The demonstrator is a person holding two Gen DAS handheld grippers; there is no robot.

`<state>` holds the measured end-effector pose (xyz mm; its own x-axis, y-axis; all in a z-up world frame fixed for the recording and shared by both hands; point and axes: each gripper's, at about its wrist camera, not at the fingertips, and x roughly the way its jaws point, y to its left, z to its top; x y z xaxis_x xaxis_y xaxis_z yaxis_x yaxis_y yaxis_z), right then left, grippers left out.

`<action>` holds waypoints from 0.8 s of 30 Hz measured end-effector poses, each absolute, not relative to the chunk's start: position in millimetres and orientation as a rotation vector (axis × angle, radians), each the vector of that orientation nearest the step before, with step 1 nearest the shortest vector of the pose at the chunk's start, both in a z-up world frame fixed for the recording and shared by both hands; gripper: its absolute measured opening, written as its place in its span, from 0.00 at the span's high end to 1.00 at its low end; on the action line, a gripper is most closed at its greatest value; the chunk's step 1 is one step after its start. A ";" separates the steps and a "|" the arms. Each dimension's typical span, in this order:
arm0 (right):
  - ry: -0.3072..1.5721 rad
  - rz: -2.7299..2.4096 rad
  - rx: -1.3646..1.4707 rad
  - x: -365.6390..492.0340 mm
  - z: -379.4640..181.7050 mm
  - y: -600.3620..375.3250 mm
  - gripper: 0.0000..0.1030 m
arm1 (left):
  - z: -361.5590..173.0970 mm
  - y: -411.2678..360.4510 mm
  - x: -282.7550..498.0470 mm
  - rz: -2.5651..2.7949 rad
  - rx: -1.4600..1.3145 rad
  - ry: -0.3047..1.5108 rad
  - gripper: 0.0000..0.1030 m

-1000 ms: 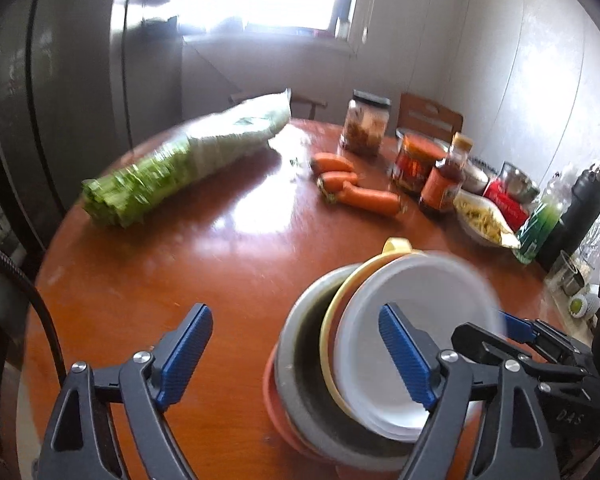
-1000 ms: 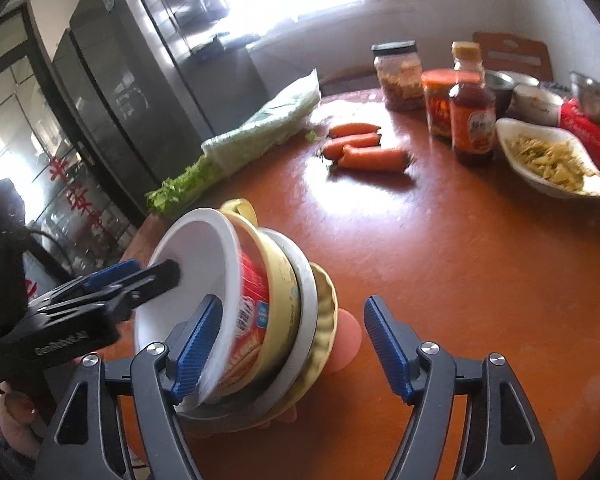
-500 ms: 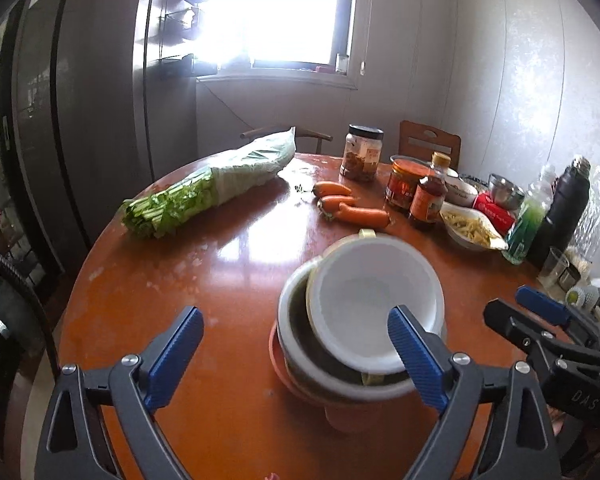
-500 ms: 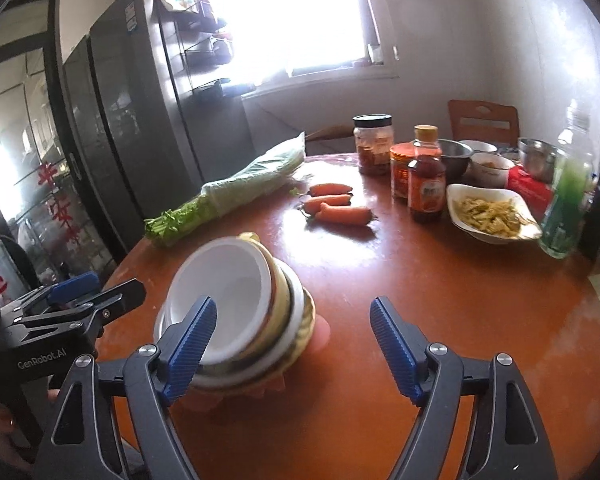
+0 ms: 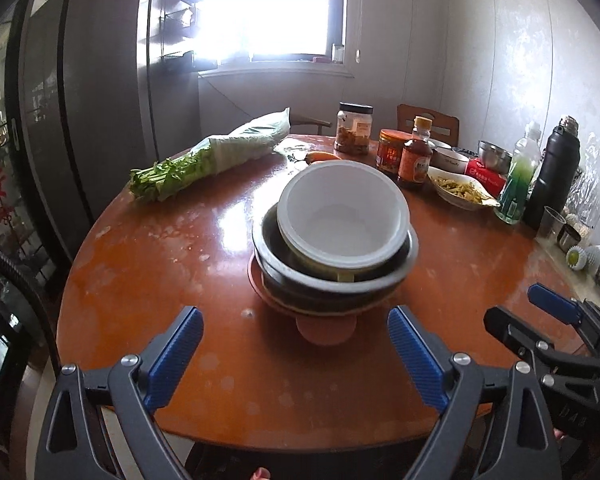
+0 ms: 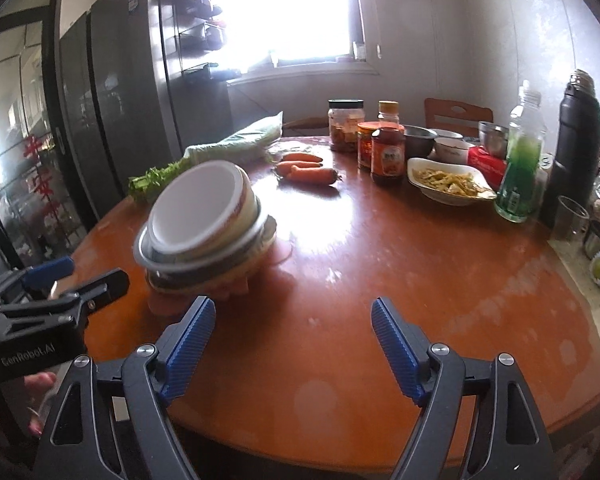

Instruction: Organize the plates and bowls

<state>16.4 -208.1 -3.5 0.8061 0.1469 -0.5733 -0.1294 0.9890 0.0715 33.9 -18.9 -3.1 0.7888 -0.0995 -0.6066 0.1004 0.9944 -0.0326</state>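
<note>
a round reddish-brown bench (image 5: 148, 280) carries a nested stack of dishes (image 5: 334, 248) near its middle, a little toward the near edge. the white bowl (image 5: 342, 216) sits on top, inside a yellowish bowl, inside a grey metal bowl (image 5: 336, 276), over a plate and a pink piece at the base. nesting them widest at the bottom seems meant to keep the pile compact, though from the right wrist view the upper bowls lean toward the bench's left edge.

the left tool (image 5: 296, 354) hangs over the near edge with its blue pads wide apart, having just opened further, and nothing between them. the right tool (image 6: 292, 344) is likewise spread, its jaws just opened, empty, apart from the stack. both seem released and clear of the pile.

celery (image 5: 212, 156), carrots (image 6: 306, 170), jars and a dish of food (image 6: 448, 182) line the far and right edges, leaving the middle free for stacking.
</note>
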 end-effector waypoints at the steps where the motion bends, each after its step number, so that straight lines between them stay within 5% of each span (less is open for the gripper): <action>1: 0.617 0.150 0.031 13.5 -5.5 -209.0 0.21 | -3.7 -20.0 31.7 -0.108 0.004 0.654 0.09; 24: 0.622 0.129 0.019 -9.5 -14.0 -211.3 0.20 | -20.3 -31.6 17.4 -0.093 0.053 0.706 0.09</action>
